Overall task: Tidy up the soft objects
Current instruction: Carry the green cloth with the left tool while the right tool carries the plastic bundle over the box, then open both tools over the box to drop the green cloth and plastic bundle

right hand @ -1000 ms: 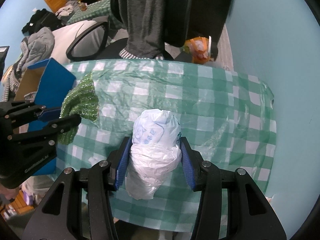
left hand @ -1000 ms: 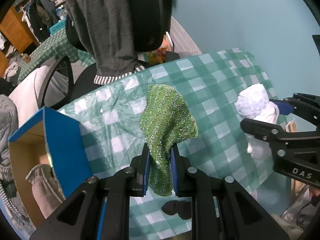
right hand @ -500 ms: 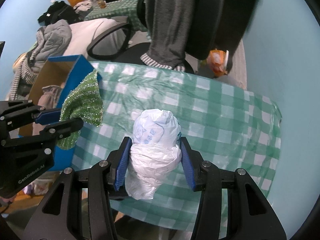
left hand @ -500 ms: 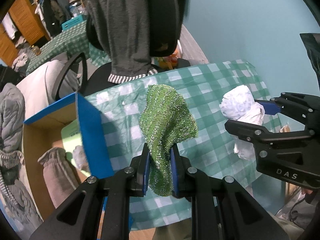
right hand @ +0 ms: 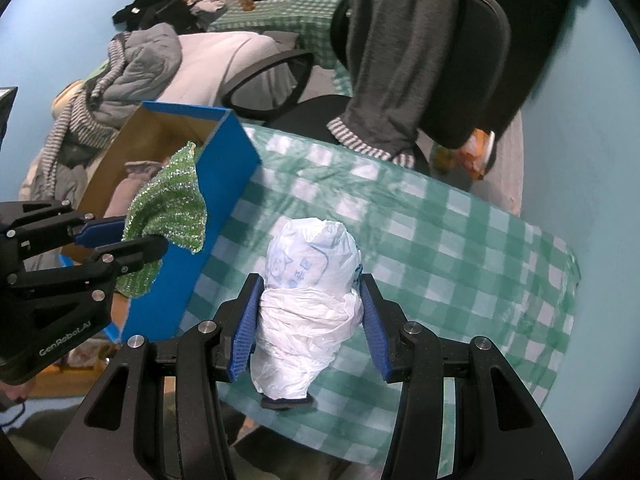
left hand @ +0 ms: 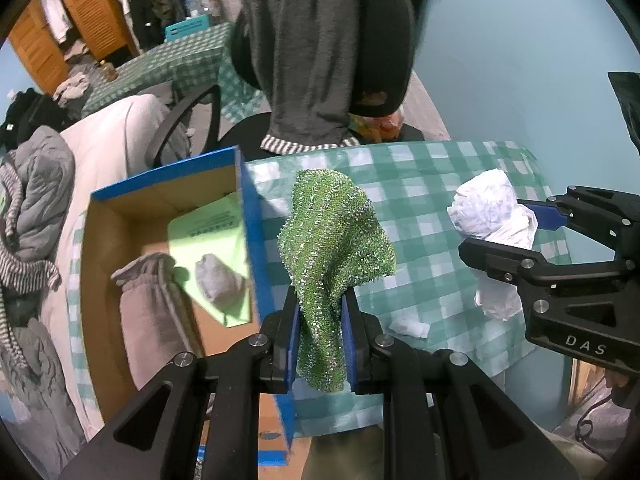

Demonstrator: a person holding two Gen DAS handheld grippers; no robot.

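My left gripper (left hand: 319, 312) is shut on a sparkly green cloth (left hand: 334, 240), which hangs above the blue wall of a cardboard box (left hand: 250, 240). In the right wrist view the same green cloth (right hand: 172, 204) and left gripper (right hand: 120, 236) hover at the blue box (right hand: 216, 208). My right gripper (right hand: 310, 312) is shut on a bundled white plastic bag (right hand: 308, 304), held above the green checked table (right hand: 460, 248). The white plastic bag (left hand: 492, 220) and right gripper (left hand: 520, 236) also appear at the right of the left wrist view.
Inside the box lie a pale green packet (left hand: 212, 232), a grey sock ball (left hand: 218, 278) and a beige fabric roll (left hand: 148, 300). A black office chair (right hand: 448, 40) draped with a grey garment stands behind the table. Piled clothes (right hand: 120, 76) lie on the left.
Both grippers have travelled left with their loads, towards the box. More of the box's inside has come into view, and the green cloth now hangs at its blue wall.
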